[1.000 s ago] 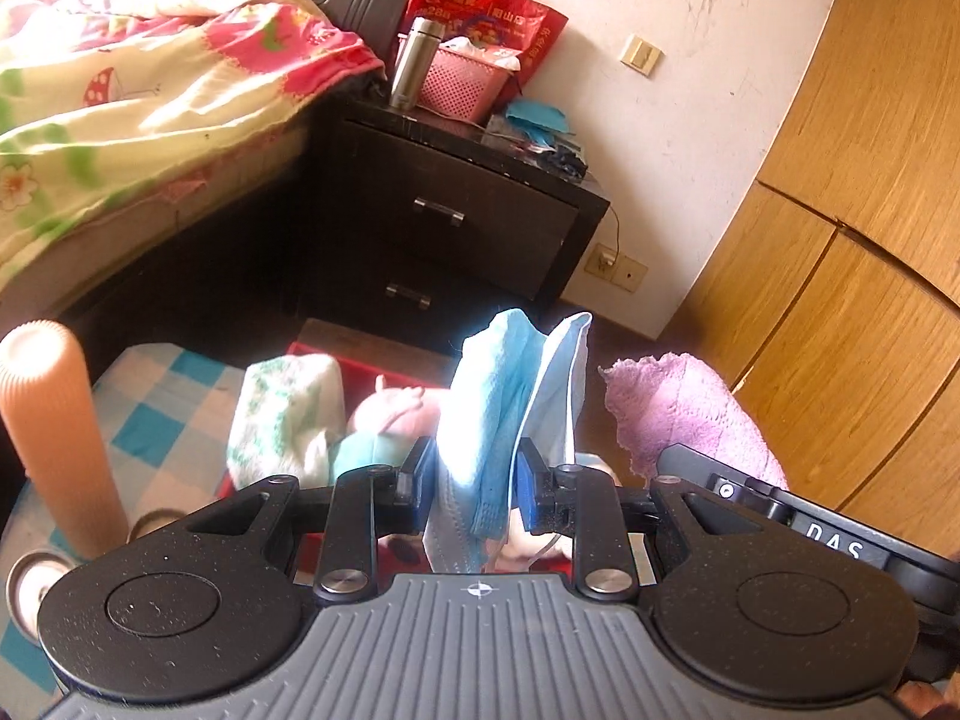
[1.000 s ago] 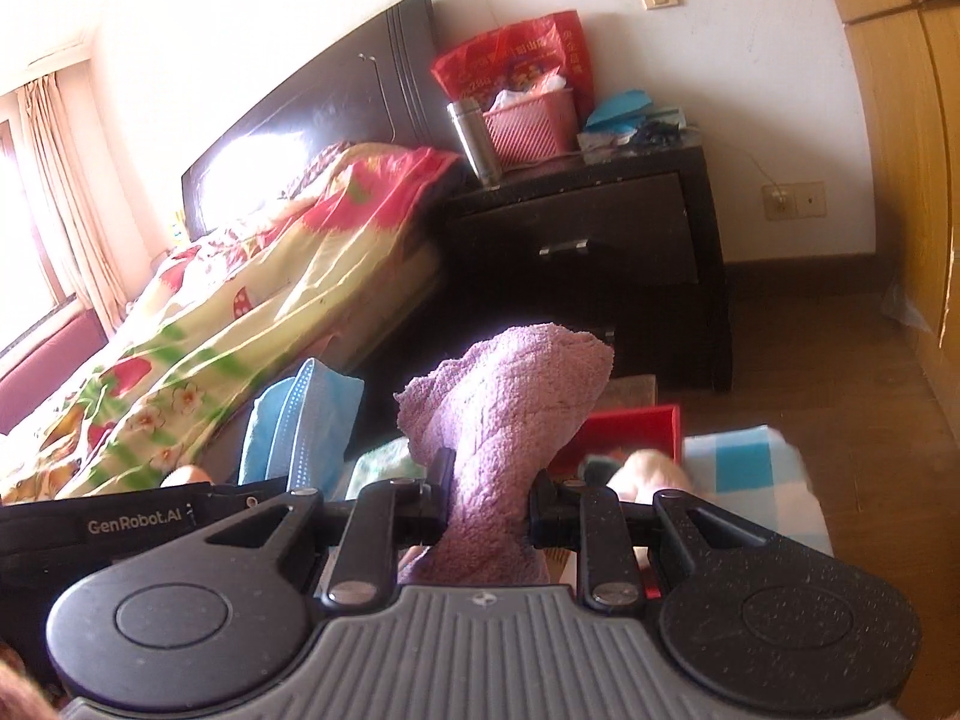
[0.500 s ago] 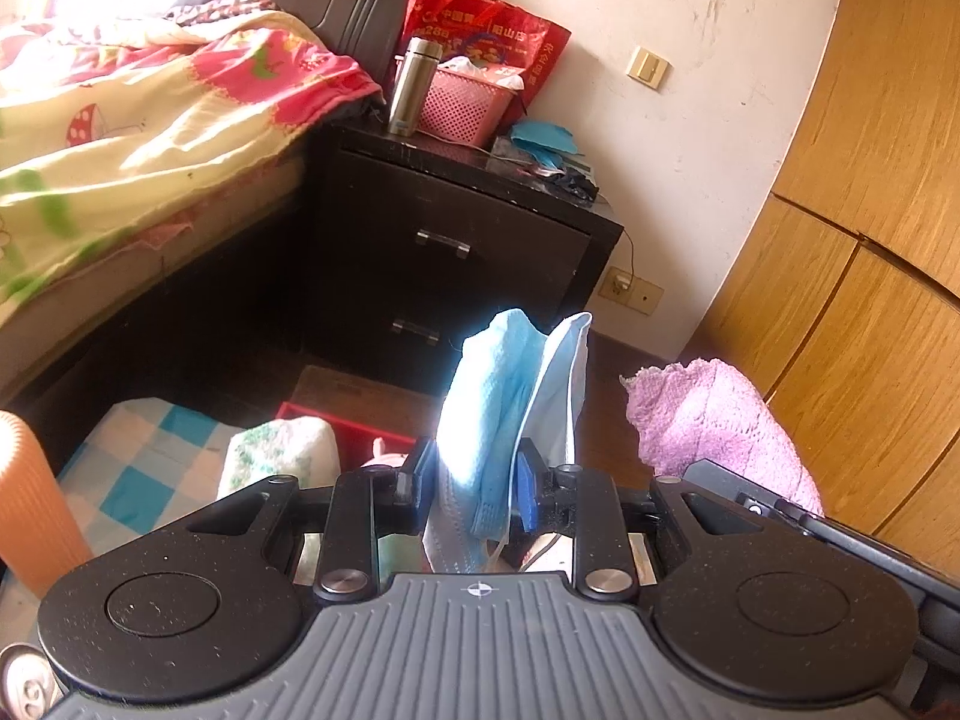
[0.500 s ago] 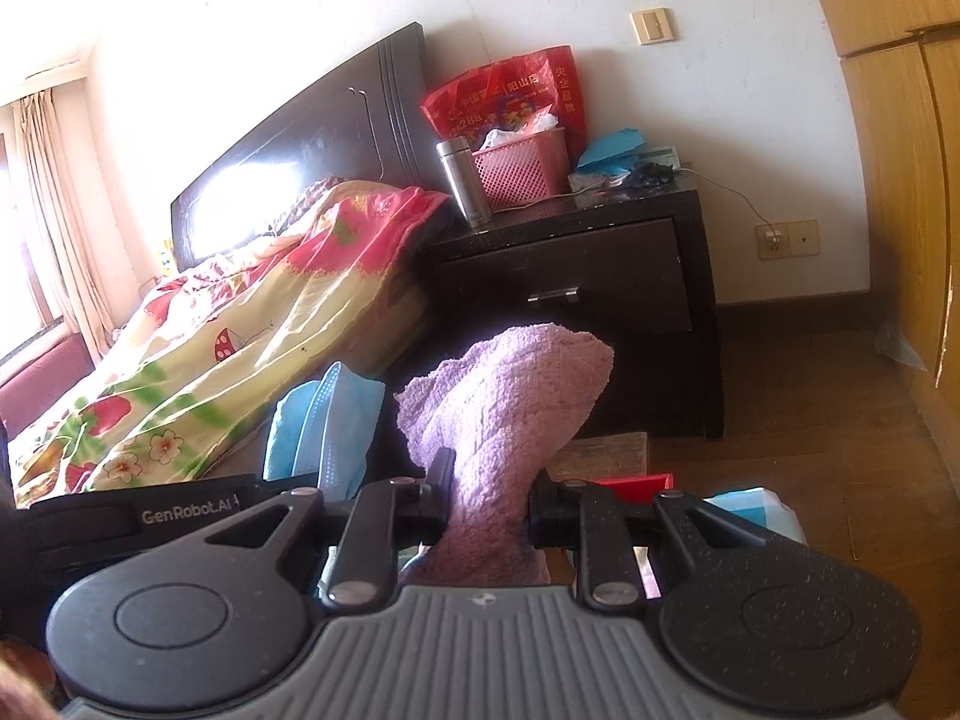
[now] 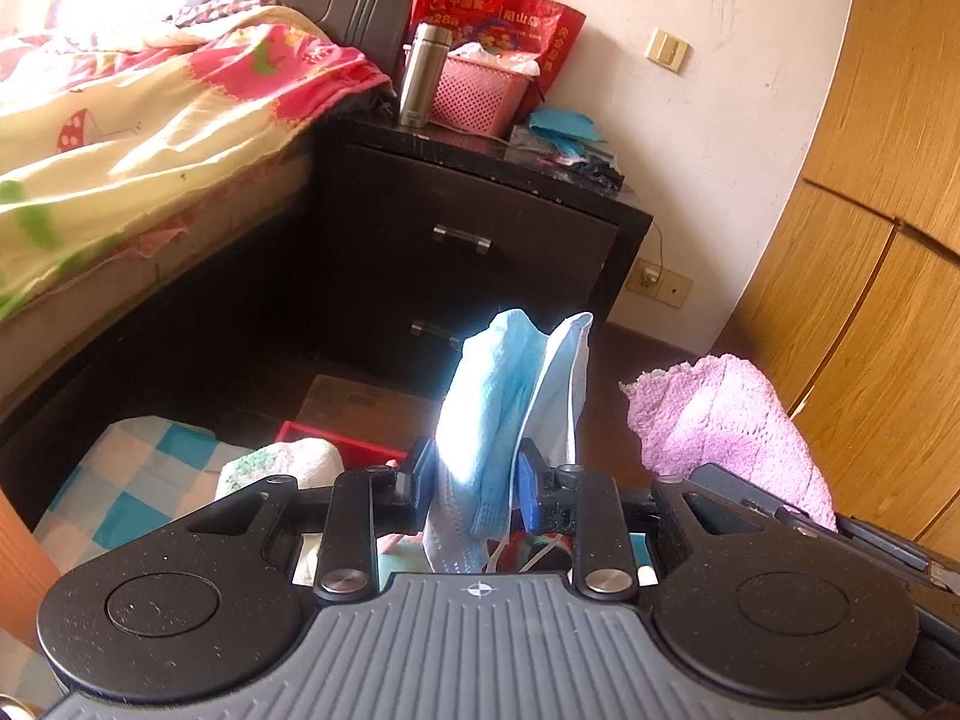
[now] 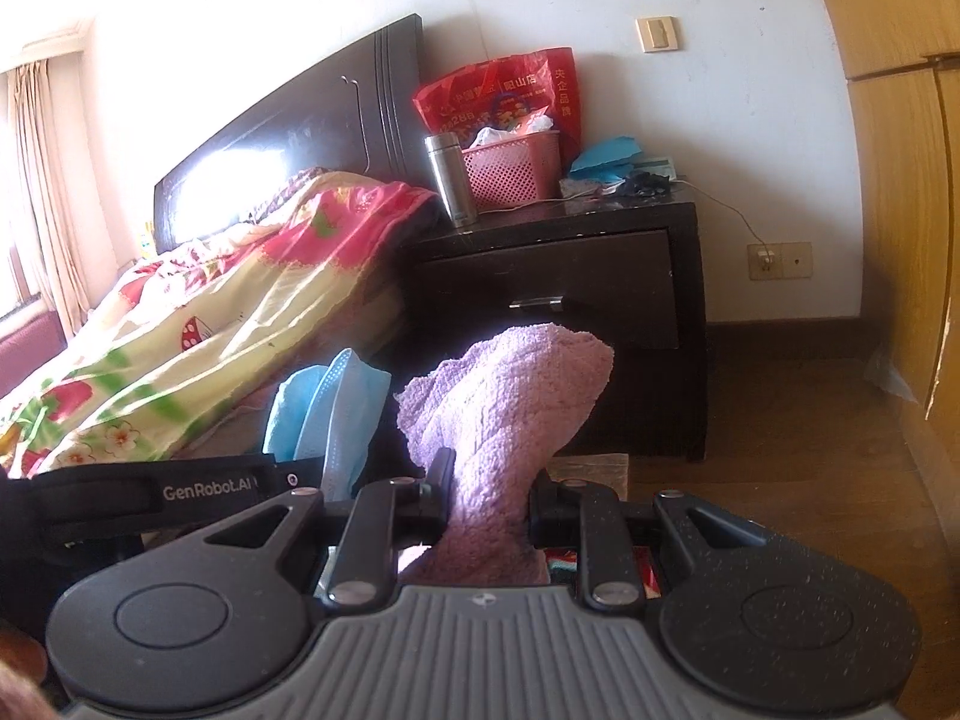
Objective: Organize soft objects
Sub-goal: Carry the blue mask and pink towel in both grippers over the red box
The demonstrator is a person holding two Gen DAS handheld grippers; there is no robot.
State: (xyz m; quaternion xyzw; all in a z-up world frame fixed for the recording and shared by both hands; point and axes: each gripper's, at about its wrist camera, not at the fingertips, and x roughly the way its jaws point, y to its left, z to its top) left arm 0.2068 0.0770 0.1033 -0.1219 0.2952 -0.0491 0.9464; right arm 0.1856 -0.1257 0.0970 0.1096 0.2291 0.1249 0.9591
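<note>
My left gripper (image 5: 474, 480) is shut on a bunch of blue face masks (image 5: 510, 396), which stand up between its fingers. My right gripper (image 6: 489, 492) is shut on a purple knitted cloth (image 6: 510, 396). Both are held up in the air side by side. The purple cloth also shows at the right of the left wrist view (image 5: 726, 420), and the masks at the left of the right wrist view (image 6: 330, 408). Below the left gripper lie a red box (image 5: 336, 438) and a white-green cloth (image 5: 282, 462).
A dark nightstand (image 5: 474, 240) stands ahead, with a steel flask (image 5: 423, 75), a pink basket (image 5: 480, 90) and a red bag (image 5: 498, 6) on it. A bed with a flowered quilt (image 5: 120, 120) is at the left. Wooden wardrobe doors (image 5: 870, 240) are at the right. A blue checked cloth (image 5: 132, 480) lies below.
Both grippers have risen and tilted up with their loads. The red box, soft toys and checked cloth have dropped low in both views. The orange cylinder at the left has nearly left the view.
</note>
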